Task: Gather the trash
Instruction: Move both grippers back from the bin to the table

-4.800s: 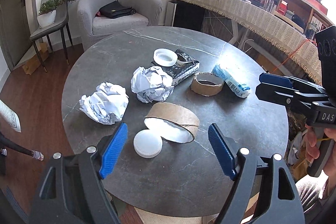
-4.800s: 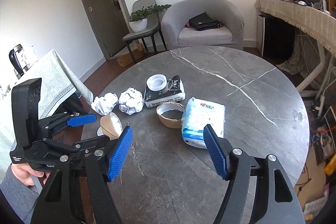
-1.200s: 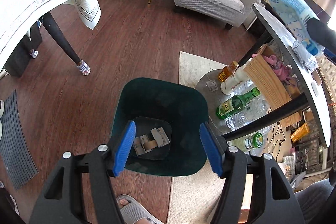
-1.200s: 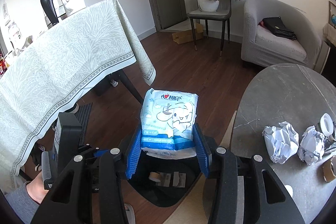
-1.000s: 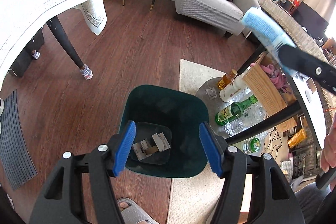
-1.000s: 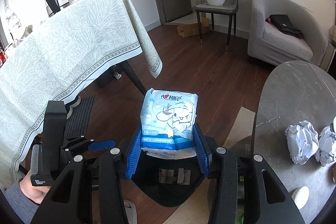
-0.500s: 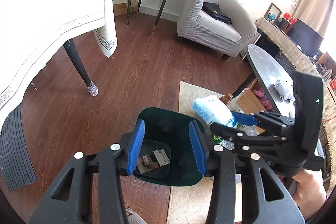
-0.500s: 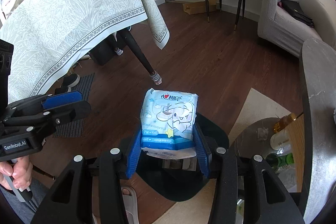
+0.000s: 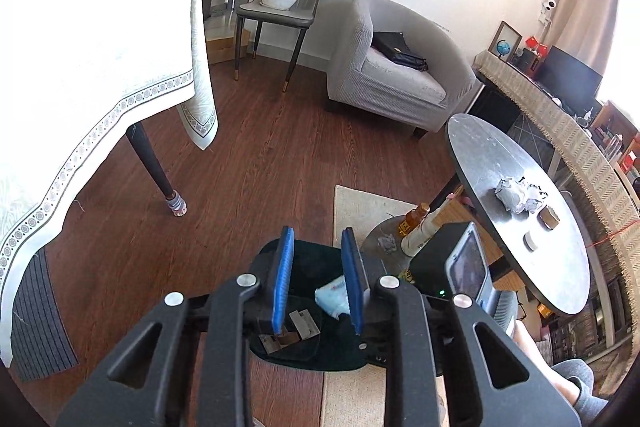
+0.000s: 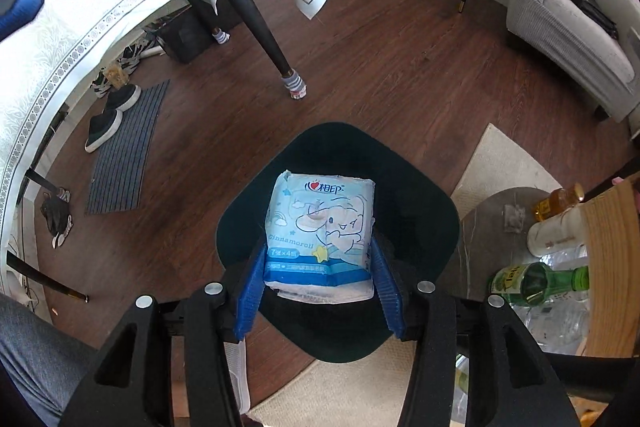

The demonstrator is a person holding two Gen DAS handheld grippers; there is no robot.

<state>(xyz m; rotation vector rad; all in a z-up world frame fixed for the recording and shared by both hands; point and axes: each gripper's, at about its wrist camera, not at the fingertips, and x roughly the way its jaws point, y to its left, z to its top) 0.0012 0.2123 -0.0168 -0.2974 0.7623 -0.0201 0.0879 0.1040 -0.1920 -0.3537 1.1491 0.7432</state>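
Observation:
My right gripper (image 10: 318, 291) is shut on a light blue tissue pack (image 10: 320, 227) and holds it right above the mouth of a dark green bin (image 10: 420, 219) on the floor. The pack hides the bin's inside in that view. In the left wrist view the same pack (image 9: 334, 301) hangs over the bin (image 9: 312, 259), where flat cardboard pieces (image 9: 298, 327) lie at the bottom. My left gripper (image 9: 318, 283) is above the bin's near side, narrowed but holding nothing. Crumpled paper balls (image 9: 518, 193) and a tape roll (image 9: 548, 217) lie on the round grey table (image 9: 480, 151).
A low side table with bottles (image 10: 536, 283) stands right of the bin, under the round table. A cloth-covered table (image 9: 80, 67) is to the left, its leg (image 10: 264, 35) on the wood floor. A beige rug (image 10: 500, 163), a grey armchair (image 9: 392, 75) and shoes (image 10: 108, 115) are around.
My right gripper has carried the tissue pack from the round table down over the bin. My left gripper has narrowed and pulled back and tilted up from the bin.

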